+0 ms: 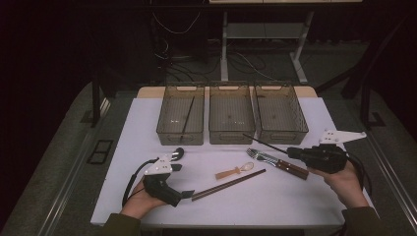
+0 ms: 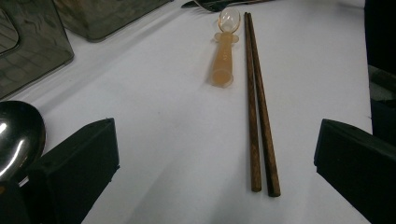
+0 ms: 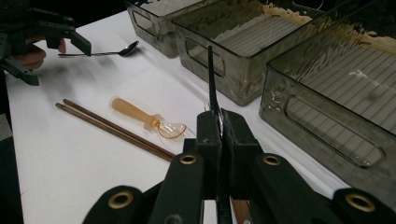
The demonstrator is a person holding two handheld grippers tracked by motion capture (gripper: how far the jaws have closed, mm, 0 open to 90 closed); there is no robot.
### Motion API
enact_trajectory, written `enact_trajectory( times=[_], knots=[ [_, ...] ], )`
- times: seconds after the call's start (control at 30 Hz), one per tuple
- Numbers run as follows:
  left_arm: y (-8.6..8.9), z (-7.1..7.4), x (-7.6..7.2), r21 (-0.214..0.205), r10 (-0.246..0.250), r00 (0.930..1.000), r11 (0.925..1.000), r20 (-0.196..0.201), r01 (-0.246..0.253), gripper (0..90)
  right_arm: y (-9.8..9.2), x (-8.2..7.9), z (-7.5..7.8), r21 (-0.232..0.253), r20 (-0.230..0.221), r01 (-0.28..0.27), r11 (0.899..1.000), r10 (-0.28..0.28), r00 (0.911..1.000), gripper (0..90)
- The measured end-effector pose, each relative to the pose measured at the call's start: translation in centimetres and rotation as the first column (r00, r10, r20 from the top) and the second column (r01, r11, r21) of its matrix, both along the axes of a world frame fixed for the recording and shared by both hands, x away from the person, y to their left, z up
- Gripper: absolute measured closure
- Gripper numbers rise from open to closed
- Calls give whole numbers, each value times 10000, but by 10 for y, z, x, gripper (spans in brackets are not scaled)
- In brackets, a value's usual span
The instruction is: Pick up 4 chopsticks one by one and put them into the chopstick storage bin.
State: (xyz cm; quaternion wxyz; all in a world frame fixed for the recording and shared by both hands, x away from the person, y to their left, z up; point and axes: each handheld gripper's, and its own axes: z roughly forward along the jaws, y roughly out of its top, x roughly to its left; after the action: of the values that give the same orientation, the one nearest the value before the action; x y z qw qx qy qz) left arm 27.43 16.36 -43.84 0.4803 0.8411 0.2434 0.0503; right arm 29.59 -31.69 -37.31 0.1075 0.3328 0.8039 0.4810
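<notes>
Black chopstick (image 3: 211,79) in right gripper (image 3: 219,126)

Matt brown wooden chopsticks (image 2: 259,116), glossy metal spoon (image 3: 100,52), seemingly translucent plastic bins (image 1: 231,116).

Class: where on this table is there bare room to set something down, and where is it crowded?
Free: the table's near strip below the chopsticks, and the patch left of the left bin. Crowded: the middle, around the chopsticks, small spoon and fork.
</notes>
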Motion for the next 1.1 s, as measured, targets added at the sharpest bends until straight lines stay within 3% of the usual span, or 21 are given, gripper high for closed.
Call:
enact_trajectory(
  times=[0.57,1.1],
  knots=[
    [1,1,2,-75,134,9999,9999,13,-133,0,28,22,10,185,204,12,9998,-16,9998,859],
    [4,2,3,-124,209,9998,9997,62,-208,0,78,50,17,-95,259,-345,9994,348,9991,858]
  ],
)
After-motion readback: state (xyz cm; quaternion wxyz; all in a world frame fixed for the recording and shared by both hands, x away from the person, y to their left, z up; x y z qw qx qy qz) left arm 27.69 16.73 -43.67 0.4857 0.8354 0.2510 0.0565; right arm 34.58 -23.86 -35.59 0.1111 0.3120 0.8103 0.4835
